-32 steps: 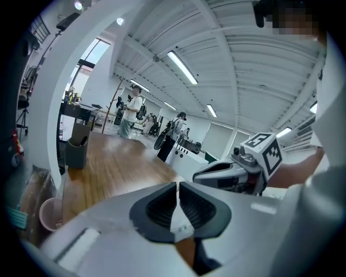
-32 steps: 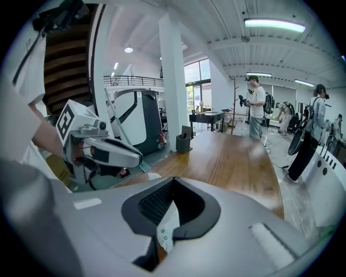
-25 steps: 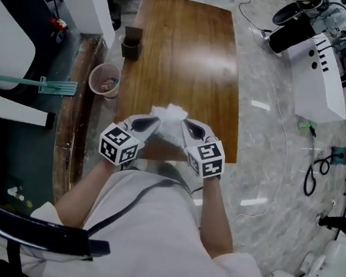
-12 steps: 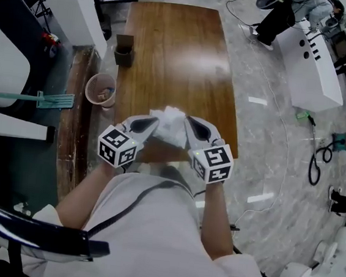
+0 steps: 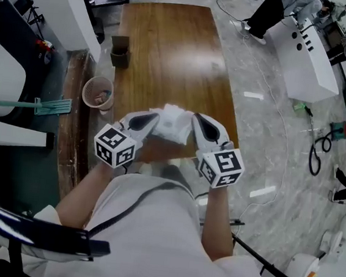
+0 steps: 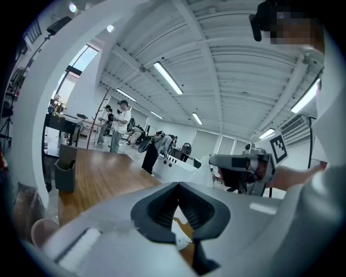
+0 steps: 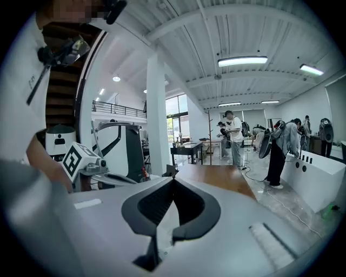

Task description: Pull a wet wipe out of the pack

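Observation:
A white wet wipe pack [image 5: 172, 123] hangs in the air over the near end of the wooden table [image 5: 170, 48], held between both grippers. My left gripper [image 5: 156, 120] is shut on its left edge and my right gripper [image 5: 194, 121] is shut on its right side. In the head view I cannot separate a drawn wipe from the pack. In the left gripper view the left gripper [image 6: 178, 186] has its tips together, with a white scrap behind them. The right gripper view shows the right gripper [image 7: 172, 182] with its tips together on a white sheet.
A dark box-shaped holder [image 5: 120, 52] stands at the table's left edge. A pink bin [image 5: 98, 92] and a green mop [image 5: 38, 105] are on the floor at the left. A white console [image 5: 307, 57] and cables [image 5: 315, 157] lie to the right. People stand at the far end.
Both grippers keep their hold on the white pack. The right gripper has drifted slightly right and lower, and the white bundle looks flatter and more stretched between them.

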### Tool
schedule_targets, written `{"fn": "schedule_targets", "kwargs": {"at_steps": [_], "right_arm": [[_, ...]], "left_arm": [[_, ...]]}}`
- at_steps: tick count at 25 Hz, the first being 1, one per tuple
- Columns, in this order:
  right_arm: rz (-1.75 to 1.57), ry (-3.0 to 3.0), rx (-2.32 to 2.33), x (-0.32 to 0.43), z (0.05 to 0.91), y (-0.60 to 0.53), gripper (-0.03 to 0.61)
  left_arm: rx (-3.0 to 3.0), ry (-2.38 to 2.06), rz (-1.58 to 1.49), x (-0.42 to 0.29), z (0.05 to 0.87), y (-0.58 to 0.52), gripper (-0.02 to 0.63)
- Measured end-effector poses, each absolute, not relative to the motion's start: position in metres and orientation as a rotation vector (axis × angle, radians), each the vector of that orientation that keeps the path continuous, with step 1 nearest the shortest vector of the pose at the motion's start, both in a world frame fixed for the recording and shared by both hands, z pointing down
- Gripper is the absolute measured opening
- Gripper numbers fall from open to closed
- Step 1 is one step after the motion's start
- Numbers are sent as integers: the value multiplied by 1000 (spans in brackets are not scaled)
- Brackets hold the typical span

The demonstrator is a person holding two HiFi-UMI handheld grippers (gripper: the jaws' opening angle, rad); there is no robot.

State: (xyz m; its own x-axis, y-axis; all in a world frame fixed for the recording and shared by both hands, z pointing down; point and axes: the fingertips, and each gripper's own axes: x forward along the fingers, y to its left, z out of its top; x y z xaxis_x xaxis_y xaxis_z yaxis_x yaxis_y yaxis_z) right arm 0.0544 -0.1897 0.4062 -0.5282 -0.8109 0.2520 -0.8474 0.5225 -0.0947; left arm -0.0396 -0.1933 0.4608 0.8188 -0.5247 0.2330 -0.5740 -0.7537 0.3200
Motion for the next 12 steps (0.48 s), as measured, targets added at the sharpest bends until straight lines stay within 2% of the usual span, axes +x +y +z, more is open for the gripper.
{"fn": "schedule_targets", "kwargs": {"at_steps": [12], "right_arm": [[300,-2675,1595,63,370,-174,9]], "left_arm": [[2674,-807,99,-40,428,-192,3]]}}
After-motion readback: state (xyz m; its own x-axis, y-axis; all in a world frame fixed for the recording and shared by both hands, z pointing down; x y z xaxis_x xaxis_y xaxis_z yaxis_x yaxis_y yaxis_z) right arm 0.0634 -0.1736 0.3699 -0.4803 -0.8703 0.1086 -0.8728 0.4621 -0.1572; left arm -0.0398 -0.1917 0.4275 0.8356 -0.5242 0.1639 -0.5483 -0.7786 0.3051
